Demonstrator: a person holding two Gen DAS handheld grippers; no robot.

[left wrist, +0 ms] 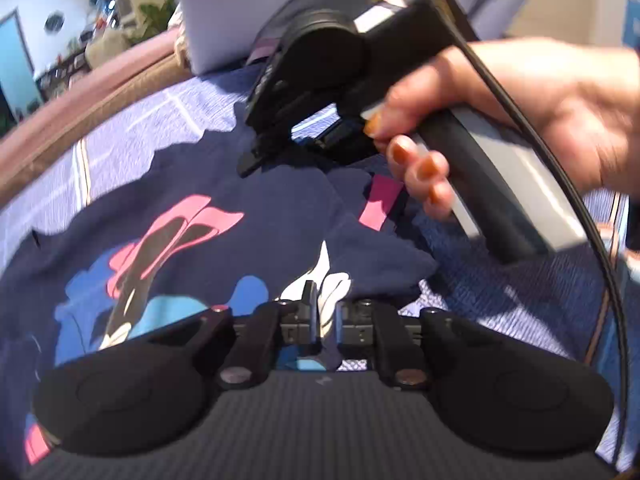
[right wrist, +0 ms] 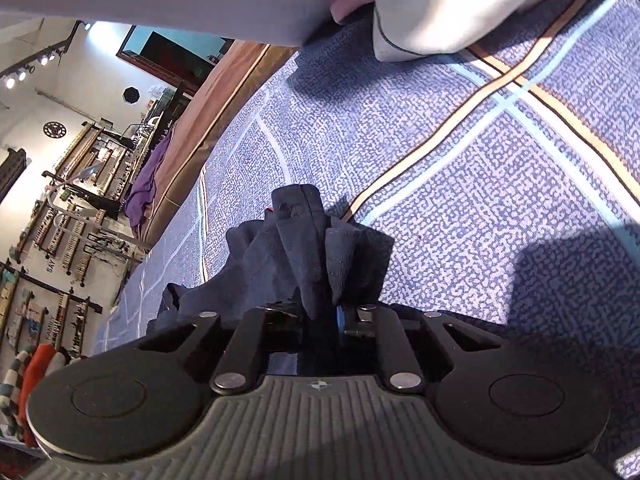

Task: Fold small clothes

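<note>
A navy shirt (left wrist: 240, 248) with a pink, blue and white cartoon print lies spread on a blue patterned bedsheet (left wrist: 140, 128). My left gripper (left wrist: 324, 308) sits low over the shirt's near part, jaws nearly together with a fold of the printed cloth pinched between them. A hand (left wrist: 500, 120) holds my right gripper (left wrist: 260, 152) at the shirt's far edge. In the right wrist view that gripper (right wrist: 324, 312) is shut on a bunched fold of the navy shirt (right wrist: 316, 248), which rises in pleats above the jaws over the bedsheet (right wrist: 460, 200).
Pale grey fabric (right wrist: 440, 8) hangs over the far side of the bed. The bed's brown edge (right wrist: 224, 112) runs along the left, with a purple cloth (right wrist: 146, 184) on it. Beyond it lies a room with wall racks.
</note>
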